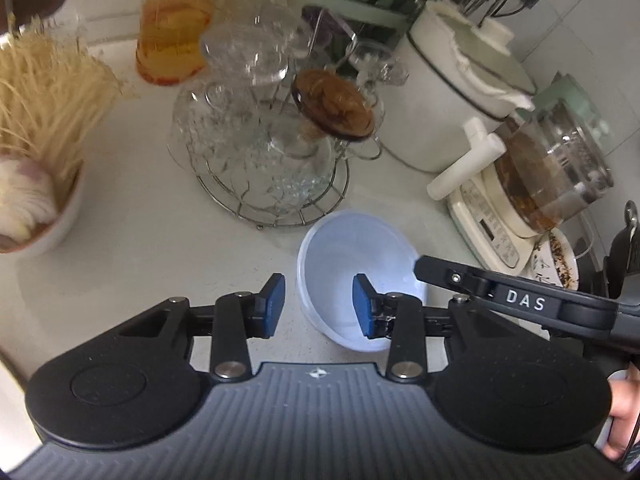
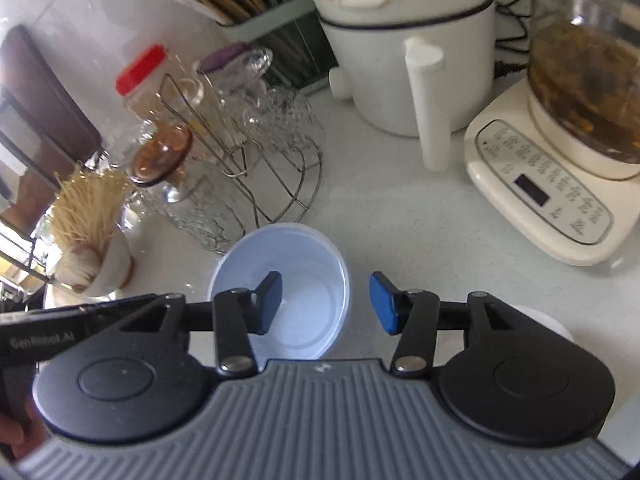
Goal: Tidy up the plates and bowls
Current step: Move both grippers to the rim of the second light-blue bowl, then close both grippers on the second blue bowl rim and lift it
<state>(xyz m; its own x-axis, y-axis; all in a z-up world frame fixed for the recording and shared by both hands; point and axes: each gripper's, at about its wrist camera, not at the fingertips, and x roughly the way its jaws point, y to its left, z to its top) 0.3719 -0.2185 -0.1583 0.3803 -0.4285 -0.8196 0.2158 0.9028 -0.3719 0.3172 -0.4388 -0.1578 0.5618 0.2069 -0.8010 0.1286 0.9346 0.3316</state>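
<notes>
In the left wrist view, the left gripper has its two blue pads apart and holds nothing. A pale blue round plastic bowl sits on the white speckled counter, right in front of the gripper. The left edge of the bowl lies between the two pads, and the right pad is over the inside of the bowl. I cannot tell if a pad touches the bowl. The black arm of the right gripper comes in from the right, over the bowl's right edge. Behind the bowl stands a round metal wire rack with clear glass cups. A white bowl with thin yellow noodles is far to the left. A big white pot with a handle and a cream kettle base with a glass pot of brown tea are on the right.

In the right wrist view, the right gripper also has its pads apart and holds nothing. The same pale blue bowl sits upright on the counter, low and a little to the left. The left pad is over the inside of the bowl and the right pad is outside it, so the bowl's right edge is between them. The wire rack is just behind the bowl, and the cream kettle base is well apart on the right
</notes>
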